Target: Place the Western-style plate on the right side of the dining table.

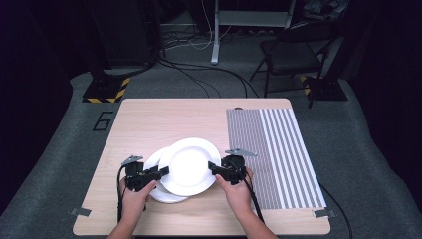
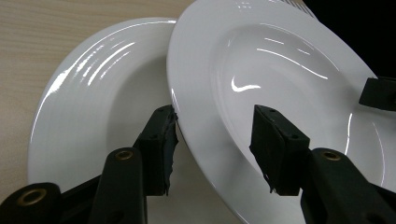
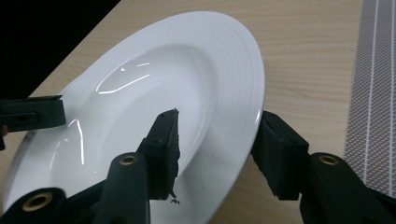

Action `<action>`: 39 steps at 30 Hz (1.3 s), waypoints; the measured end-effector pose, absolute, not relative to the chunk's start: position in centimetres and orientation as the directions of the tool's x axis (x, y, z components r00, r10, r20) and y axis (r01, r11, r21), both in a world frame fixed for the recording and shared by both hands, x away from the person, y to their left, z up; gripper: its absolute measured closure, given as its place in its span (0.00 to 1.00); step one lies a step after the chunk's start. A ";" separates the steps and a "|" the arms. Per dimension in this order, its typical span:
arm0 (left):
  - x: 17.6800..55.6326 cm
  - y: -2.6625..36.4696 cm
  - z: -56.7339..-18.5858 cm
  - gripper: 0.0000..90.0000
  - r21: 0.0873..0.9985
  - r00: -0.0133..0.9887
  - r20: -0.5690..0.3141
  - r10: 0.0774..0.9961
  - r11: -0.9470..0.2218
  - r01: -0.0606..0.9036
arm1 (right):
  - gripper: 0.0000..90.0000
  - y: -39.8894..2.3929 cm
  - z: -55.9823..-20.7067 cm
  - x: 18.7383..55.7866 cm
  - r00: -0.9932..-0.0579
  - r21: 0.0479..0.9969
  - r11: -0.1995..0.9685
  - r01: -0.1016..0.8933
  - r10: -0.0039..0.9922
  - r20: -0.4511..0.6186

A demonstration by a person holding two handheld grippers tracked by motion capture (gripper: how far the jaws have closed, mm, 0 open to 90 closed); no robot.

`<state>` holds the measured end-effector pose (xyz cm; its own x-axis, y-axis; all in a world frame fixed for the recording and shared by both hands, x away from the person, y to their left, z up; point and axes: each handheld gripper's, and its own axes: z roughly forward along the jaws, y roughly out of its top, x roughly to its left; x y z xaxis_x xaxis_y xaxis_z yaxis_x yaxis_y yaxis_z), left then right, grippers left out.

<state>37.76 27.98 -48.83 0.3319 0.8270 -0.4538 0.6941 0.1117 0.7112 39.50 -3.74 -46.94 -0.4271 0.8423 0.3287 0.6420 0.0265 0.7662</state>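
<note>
Two white plates sit near the front middle of the wooden table (image 1: 149, 119). The upper plate (image 1: 189, 167) overlaps the lower plate (image 1: 158, 193) and sits tilted, offset to the right. My left gripper (image 1: 163, 172) grips the upper plate's left rim and my right gripper (image 1: 213, 167) grips its right rim. In the left gripper view the gripper (image 2: 214, 112) straddles the rim of the upper plate (image 2: 280, 70), with the lower plate (image 2: 93, 102) behind it. In the right gripper view the gripper (image 3: 219, 115) has one jaw over the upper plate (image 3: 163, 74) and one under its edge.
A grey striped mat (image 1: 273, 154) covers the table's right part, close to my right hand. Beyond the table stand a folding chair (image 1: 293, 50), a stand base with yellow-black tape (image 1: 104, 89) and loose cables (image 1: 199, 74) on the grey floor.
</note>
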 end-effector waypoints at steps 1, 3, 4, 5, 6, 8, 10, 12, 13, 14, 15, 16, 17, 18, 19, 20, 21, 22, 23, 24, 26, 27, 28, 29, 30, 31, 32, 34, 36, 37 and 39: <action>37.8 28.0 -48.8 0.56 0.710 0.334 -0.452 0.827 0.107 0.696 | 0.54 -3.6 -46.9 39.5 -0.424 0.767 0.030 0.641 0.847 0.320; 37.7 27.9 -48.8 0.56 0.708 0.326 -0.452 0.830 0.113 0.697 | 0.52 -3.4 -46.9 39.4 -0.420 0.764 0.025 0.645 0.846 0.328; 37.7 27.9 -48.7 0.56 0.708 0.323 -0.453 0.831 0.115 0.697 | 0.51 -3.3 -46.9 39.4 -0.414 0.762 0.021 0.647 0.849 0.328; 37.6 27.8 -48.7 0.56 0.709 0.322 -0.451 0.833 0.115 0.695 | 0.51 -3.3 -46.9 39.4 -0.414 0.762 0.021 0.647 0.849 0.328; 37.6 27.8 -48.6 0.56 0.711 0.321 -0.451 0.833 0.118 0.693 | 0.50 -3.2 -46.9 39.4 -0.408 0.760 0.019 0.650 0.852 0.328; 37.5 27.7 -48.4 0.57 0.715 0.321 -0.442 0.838 0.113 0.690 | 0.48 -3.2 -47.0 39.4 -0.399 0.755 0.010 0.656 0.853 0.336; 37.4 27.5 -48.2 0.58 0.721 0.322 -0.430 0.844 0.106 0.685 | 0.46 -3.2 -47.0 39.3 -0.390 0.747 -0.001 0.665 0.852 0.348; 37.3 27.3 -48.1 0.58 0.721 0.315 -0.423 0.850 0.105 0.685 | 0.46 -3.3 -46.9 39.3 -0.389 0.744 -0.004 0.668 0.851 0.353; 37.3 27.2 -48.1 0.58 0.724 0.315 -0.417 0.852 0.102 0.682 | 0.46 -3.4 -46.9 39.3 -0.385 0.739 -0.010 0.674 0.849 0.362; 37.3 27.1 -48.0 0.58 0.723 0.314 -0.416 0.853 0.101 0.683 | 0.46 -3.4 -46.9 39.3 -0.385 0.739 -0.010 0.674 0.849 0.362; 37.2 27.1 -47.9 0.59 0.726 0.316 -0.414 0.854 0.099 0.681 | 0.46 -3.4 -46.9 39.2 -0.381 0.740 -0.013 0.673 0.851 0.362; 37.2 27.0 -47.9 0.59 0.730 0.317 -0.409 0.856 0.099 0.676 | 0.46 -3.5 -46.8 39.2 -0.377 0.739 -0.021 0.673 0.850 0.367; 37.2 27.0 -47.8 0.59 0.734 0.320 -0.404 0.857 0.094 0.673 | 0.45 -3.5 -46.8 39.2 -0.375 0.738 -0.025 0.674 0.849 0.371; 37.1 26.9 -47.7 0.59 0.735 0.315 -0.408 0.857 0.104 0.670 | 0.45 -3.5 -46.8 39.2 -0.375 0.738 -0.025 0.674 0.849 0.371; 37.0 26.9 -47.4 0.59 0.740 0.321 -0.405 0.856 0.101 0.665 | 0.44 -3.6 -46.8 39.2 -0.372 0.734 -0.032 0.679 0.847 0.380; 37.0 26.8 -47.4 0.59 0.740 0.314 -0.410 0.856 0.110 0.664 | 0.44 -3.6 -46.8 39.1 -0.367 0.730 -0.038 0.682 0.846 0.387; 37.0 26.8 -47.4 0.59 0.740 0.314 -0.410 0.856 0.110 0.664 | 0.44 -3.6 -46.7 39.1 -0.368 0.730 -0.038 0.683 0.845 0.388; 37.0 26.9 -47.3 0.59 0.740 0.315 -0.412 0.855 0.112 0.664 | 0.44 -3.6 -46.7 39.1 -0.368 0.730 -0.038 0.683 0.845 0.388; 37.0 26.9 -47.3 0.59 0.742 0.315 -0.410 0.856 0.112 0.661 | 0.44 -3.6 -46.7 39.1 -0.367 0.728 -0.039 0.685 0.844 0.391; 37.0 26.8 -47.2 0.59 0.742 0.310 -0.412 0.857 0.118 0.659 | 0.44 -3.6 -46.7 39.2 -0.365 0.727 -0.043 0.685 0.844 0.394; 37.0 26.8 -47.1 0.59 0.741 0.309 -0.412 0.857 0.118 0.661 | 0.44 -3.6 -46.7 39.2 -0.361 0.722 -0.046 0.690 0.842 0.400; 37.0 26.9 -47.0 0.59 0.743 0.316 -0.403 0.859 0.105 0.661 | 0.44 -3.6 -46.7 39.2 -0.361 0.720 -0.046 0.692 0.842 0.400; 37.1 26.8 -46.9 0.59 0.743 0.312 -0.408 0.858 0.114 0.659 | 0.44 -3.7 -46.7 39.3 -0.357 0.717 -0.051 0.695 0.841 0.407; 37.1 26.8 -46.8 0.59 0.744 0.313 -0.408 0.858 0.113 0.659 | 0.44 -3.7 -46.7 39.3 -0.357 0.717 -0.051 0.695 0.841 0.407; 37.1 26.8 -46.6 0.59 0.748 0.314 -0.411 0.856 0.119 0.652 | 0.44 -3.7 -46.5 39.3 -0.353 0.709 -0.056 0.703 0.838 0.416; 37.1 26.7 -46.5 0.59 0.745 0.311 -0.411 0.857 0.120 0.656 | 0.44 -3.8 -46.5 39.3 -0.354 0.707 -0.060 0.705 0.833 0.424; 37.1 26.7 -46.5 0.59 0.746 0.310 -0.409 0.858 0.118 0.655 | 0.44 -3.9 -46.4 39.4 -0.352 0.704 -0.065 0.707 0.832 0.429; 37.2 26.6 -46.4 0.59 0.747 0.311 -0.406 0.859 0.116 0.655 | 0.44 -3.9 -46.3 39.4 -0.350 0.702 -0.067 0.709 0.831 0.433; 37.2 26.5 -46.4 0.59 0.747 0.307 -0.408 0.860 0.121 0.654 | 0.43 -3.8 -46.1 39.4 -0.340 0.706 -0.064 0.705 0.843 0.417; 37.2 26.4 -46.3 0.59 0.745 0.307 -0.405 0.861 0.116 0.657 | 0.43 -3.8 -46.1 39.4 -0.338 0.705 -0.066 0.706 0.844 0.417; 37.3 26.4 -46.2 0.59 0.749 0.311 -0.399 0.862 0.111 0.653 | 0.43 -3.9 -46.0 39.4 -0.337 0.702 -0.067 0.709 0.842 0.421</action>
